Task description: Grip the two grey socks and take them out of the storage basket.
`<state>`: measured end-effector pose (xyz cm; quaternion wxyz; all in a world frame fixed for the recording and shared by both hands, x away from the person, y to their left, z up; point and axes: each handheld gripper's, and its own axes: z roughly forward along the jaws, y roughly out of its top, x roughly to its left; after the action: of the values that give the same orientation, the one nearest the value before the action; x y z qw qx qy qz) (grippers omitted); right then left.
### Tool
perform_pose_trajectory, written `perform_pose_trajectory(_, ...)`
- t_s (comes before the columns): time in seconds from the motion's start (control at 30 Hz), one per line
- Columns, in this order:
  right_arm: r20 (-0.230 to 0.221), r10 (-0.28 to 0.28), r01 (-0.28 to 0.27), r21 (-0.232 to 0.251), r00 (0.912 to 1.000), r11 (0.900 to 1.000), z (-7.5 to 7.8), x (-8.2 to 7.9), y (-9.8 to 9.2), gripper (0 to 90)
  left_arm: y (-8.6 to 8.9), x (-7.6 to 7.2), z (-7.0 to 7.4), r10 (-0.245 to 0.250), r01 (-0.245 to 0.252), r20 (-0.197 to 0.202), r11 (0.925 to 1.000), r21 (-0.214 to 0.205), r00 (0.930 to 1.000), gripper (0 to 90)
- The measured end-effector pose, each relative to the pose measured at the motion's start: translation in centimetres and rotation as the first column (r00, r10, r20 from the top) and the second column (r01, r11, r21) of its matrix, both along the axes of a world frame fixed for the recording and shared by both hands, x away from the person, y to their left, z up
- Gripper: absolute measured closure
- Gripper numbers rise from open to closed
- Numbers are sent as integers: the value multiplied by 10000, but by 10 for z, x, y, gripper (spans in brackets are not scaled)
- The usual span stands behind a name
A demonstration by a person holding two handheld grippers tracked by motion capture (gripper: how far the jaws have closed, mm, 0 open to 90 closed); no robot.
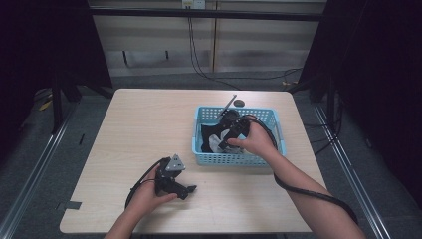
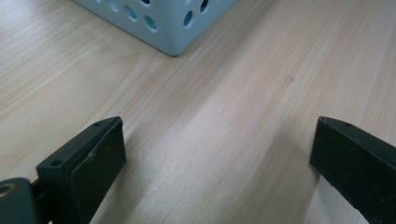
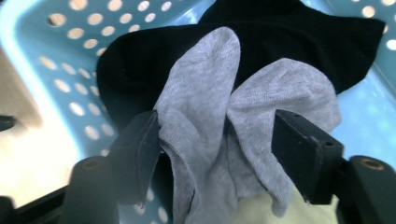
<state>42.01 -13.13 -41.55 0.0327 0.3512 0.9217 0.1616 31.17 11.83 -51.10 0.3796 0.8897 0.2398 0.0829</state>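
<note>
A light blue perforated basket (image 1: 234,159) (image 3: 51,60) sits on the right half of the table. Inside it lie a black sock (image 3: 280,32) (image 1: 206,137) and, on top, a grey sock (image 3: 210,107). My right gripper (image 1: 226,142) (image 3: 217,144) reaches down into the basket, its jaws partly closed. The grey sock is bunched into a fold between the pads, which touch it on both sides. My left gripper (image 1: 191,189) (image 2: 217,154) rests low over the bare wood near the front left, jaws wide open and holding nothing.
The wooden table (image 1: 144,124) (image 2: 224,102) is bare on its left half. The basket's corner (image 2: 173,28) lies ahead of the left gripper. A pale yellowish cloth (image 3: 252,212) lies under the grey sock. Behind the basket lie a black rod (image 1: 228,105) and a small round black object (image 1: 239,103).
</note>
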Motion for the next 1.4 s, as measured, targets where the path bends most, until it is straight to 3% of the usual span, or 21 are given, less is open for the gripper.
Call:
perform_pose_trajectory(0.03, -26, 28, -28, -3, 10000, 10000, -2, 1, 0, 364, 0, 0, 0, 4, -4, -2, 10000, -2, 10000, 28)
perform_pose_trajectory(0.07, -332, 39, -35, 107, 9994, 9999, -6, 3, 1, 425, 0, 0, 0, 2, -2, -1, 10000, -5, 10000, 28)
perform_pose_trajectory(0.37, -809, 196, -216, -241, 9965, 9995, -21, 4, 5, 502, 0, 0, 0, 3, -3, 3, 10000, 7, 10000, 28)
perform_pose_trajectory(0.4, -1091, 249, -276, -232, 9937, 9994, -23, 3, 5, 623, 0, 0, 0, 4, -4, 4, 10000, 5, 10000, 28)
perform_pose_trajectory(0.47, -1049, 325, -360, -315, 9939, 9989, -24, 3, 5, 646, 0, 0, 0, 4, -4, 4, 10000, 4, 10000, 28)
perform_pose_trajectory(0.5, -982, 403, -450, -463, 9944, 9979, -22, 2, 4, 735, 0, 0, 0, -4, 4, -5, 10000, -14, 10000, 28)
perform_pose_trajectory(0.53, -914, 421, -476, -591, 9949, 9971, -21, 2, 3, 754, 0, 0, 0, 4, -4, 0, 10000, -2, 10000, 28)
perform_pose_trajectory(0.97, -646, 397, -410, -201, 9971, 9990, 12, 2, -11, 791, 0, 0, 0, 7, -7, 5, 10000, -40, 10000, 28)
perform_pose_trajectory(1.4, -425, 432, -438, -145, 9982, 9989, 39, 4, -20, 791, 0, 0, 0, 1, -1, -7, 10000, -36, 10000, 28)
